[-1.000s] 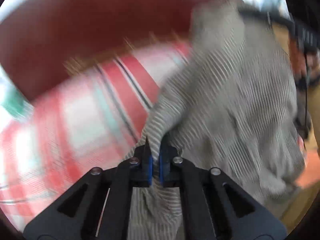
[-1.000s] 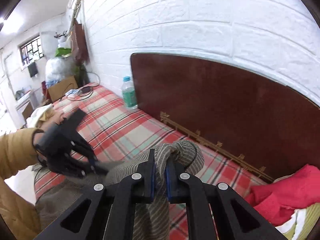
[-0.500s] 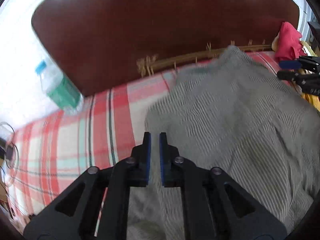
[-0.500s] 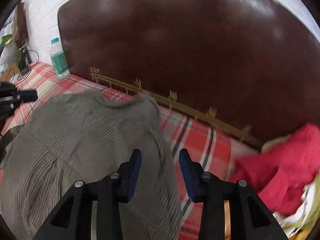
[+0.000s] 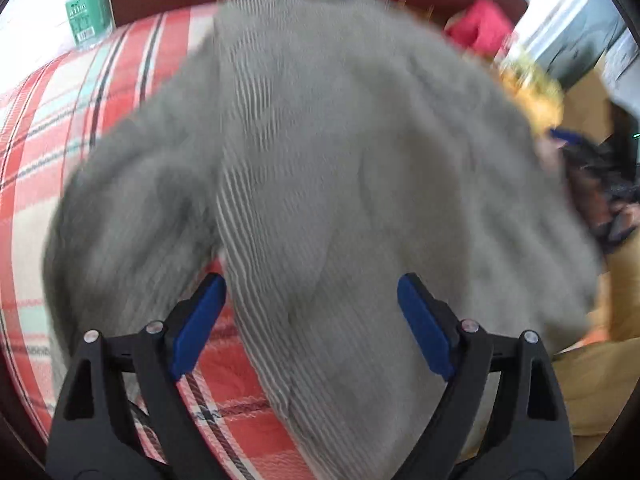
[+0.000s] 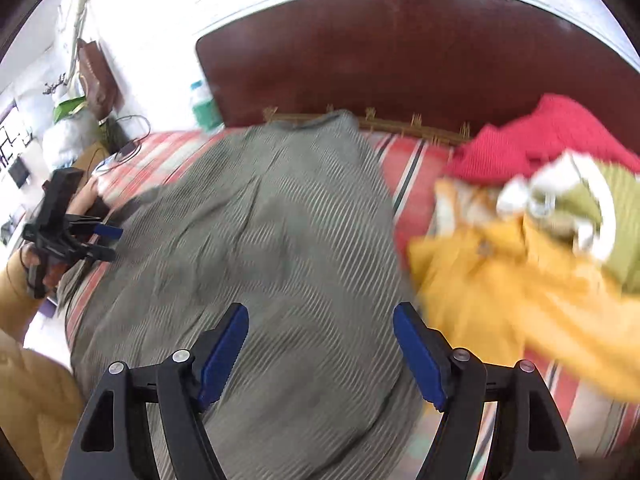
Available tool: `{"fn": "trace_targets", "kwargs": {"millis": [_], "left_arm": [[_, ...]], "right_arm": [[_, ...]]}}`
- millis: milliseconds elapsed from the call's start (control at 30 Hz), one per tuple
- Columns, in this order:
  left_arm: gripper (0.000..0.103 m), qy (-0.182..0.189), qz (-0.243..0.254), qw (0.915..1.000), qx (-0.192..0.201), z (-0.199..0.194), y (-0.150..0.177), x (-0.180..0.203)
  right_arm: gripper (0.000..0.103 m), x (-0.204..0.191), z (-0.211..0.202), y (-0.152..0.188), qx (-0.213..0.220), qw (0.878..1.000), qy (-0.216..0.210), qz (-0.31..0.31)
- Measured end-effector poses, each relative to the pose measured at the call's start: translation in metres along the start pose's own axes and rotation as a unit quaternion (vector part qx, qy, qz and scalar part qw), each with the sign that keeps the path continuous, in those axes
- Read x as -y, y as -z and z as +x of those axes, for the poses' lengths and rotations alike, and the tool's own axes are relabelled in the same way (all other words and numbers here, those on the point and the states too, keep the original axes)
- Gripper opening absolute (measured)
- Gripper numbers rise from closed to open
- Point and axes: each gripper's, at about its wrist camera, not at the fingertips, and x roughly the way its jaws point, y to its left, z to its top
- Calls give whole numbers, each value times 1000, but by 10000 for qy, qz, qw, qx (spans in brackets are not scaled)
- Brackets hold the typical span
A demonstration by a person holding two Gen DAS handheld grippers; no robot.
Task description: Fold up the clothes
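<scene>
In the left wrist view, your left gripper [image 5: 311, 320] fills the bottom of the frame with its fingers [image 5: 198, 322] spread wide and holding nothing. The grey striped garment [image 5: 320, 152] lies over the middle of the frame on the red checked bedcover [image 5: 48, 128], and part of it passes between the fingers. A water bottle [image 5: 86, 12] stands in the upper left corner. At the right edge your other gripper shows, but it is too blurred to read.

In the right wrist view, your right gripper [image 6: 320, 354] is at the bottom, and its fingers [image 6: 418, 354] are also spread apart and empty. The same garment [image 6: 256, 248] covers the centre and lower part of the frame. Your left gripper [image 6: 106, 242] sits at the left edge, beside the garment. A pile of red, yellow and green clothes [image 6: 520, 220] lies at the right, near the dark headboard [image 6: 400, 56] at the top.
</scene>
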Motion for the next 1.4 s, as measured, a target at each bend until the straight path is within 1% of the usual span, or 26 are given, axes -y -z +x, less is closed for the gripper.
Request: {"fn": "trace_targets", "kwargs": {"millis": [33, 67, 100, 133, 200, 267, 333, 400, 533, 600, 667, 700, 733, 833, 900, 933, 967, 1000, 1033, 1133, 1200, 1233, 1267, 1333, 1367, 1400], "left_arm": [[74, -161, 11, 9999, -14, 9, 3, 2], [66, -370, 42, 9992, 152, 11, 4, 3], [49, -470, 13, 9986, 251, 9, 1, 2], [3, -578, -39, 9977, 343, 6, -2, 0], [5, -902, -416, 9940, 453, -3, -15, -17], [5, -1318, -548, 9872, 716, -18, -28, -34], [6, -1288, -759, 9852, 836, -31, -38, -49], [6, -1347, -767, 9834, 939, -37, -36, -50], [7, -1464, -785, 9794, 1145, -47, -32, -51], [19, -1523, -793, 9772, 1248, -52, -29, -52], [51, -1581, -801, 9749, 1350, -58, -27, -52], [57, -1589, -803, 9737, 1421, -61, -25, -51], [63, -1453, -783, 9731, 1606, -70, -18, -42], [64, -674, -466, 9781, 1915, -100, 4, -17], [68, -146, -196, 9793, 2010, -114, 16, 4], [70, 91, -54, 9803, 1973, -116, 19, 14], [70, 319, 86, 9806, 1933, -117, 22, 25], [70, 493, 218, 9806, 1887, -115, 23, 37], [71, 668, 352, 9802, 1829, -113, 24, 49], [71, 1204, 811, 9785, 1462, -92, 25, 94], [71, 1362, 1093, 9765, 1266, -81, 26, 121], [71, 1436, 1235, 9750, 1164, -73, 26, 134], [71, 1533, 1360, 9731, 1048, -64, 26, 145], [71, 1674, 1580, 9695, 837, -48, 25, 169], [71, 1718, 1676, 9679, 739, -40, 24, 180], [71, 1726, 1768, 9670, 625, -32, 24, 190]], "right_arm": [[77, -1, -1, 9, 19, 9999, -24, 125], [77, -2, -2, 19, 38, 9997, -49, 250], [77, -2, -3, 28, 57, 9993, -73, 376], [77, -2, -4, 36, 88, 9986, -97, 504], [77, -2, -8, 47, 139, 9976, -75, 679], [77, 0, -18, 54, 261, 9963, -7, 824], [77, 5, -28, 56, 407, 9945, 25, 965], [78, 11, -37, 57, 533, 9927, 145, 1075], [78, 25, -38, 61, 417, 9895, 429, 1316], [78, 31, -35, 67, 269, 9878, 551, 1433], [78, 37, -34, 77, 149, 9864, 467, 1567], [78, 39, -34, 82, 123, 9856, 369, 1648], [78, 40, -33, 87, 120, 9847, 218, 1723], [78, 36, -32, 97, 162, 9842, -260, 1741], [78, 28, -25, 97, 179, 9869, -504, 1522], [77, 23, -20, 96, 189, 9879, -651, 1396], [64, 19, -15, 95, 188, 9881, -790, 1308], [28, 15, -10, 92, 130, 9891, -836, 1206], [14, 11, -7, 90, 50, 9904, -843, 1092], [10, 4, -29, 75, 190, 9970, -280, 694], [9, 4, -63, 56, 536, 9972, 318, 417], [9, 4, -84, 45, 759, 9946, 665, 254], [9, 1, -103, 35, 959, 9885, 1168, 10], [9, -7, -132, 18, 1155, 9652, 2281, -548], [9, -9, -139, 14, 1193, 9596, 2450, -697], [10, -12, -144, 12, 1223, 9575, 2488, -799]]}}
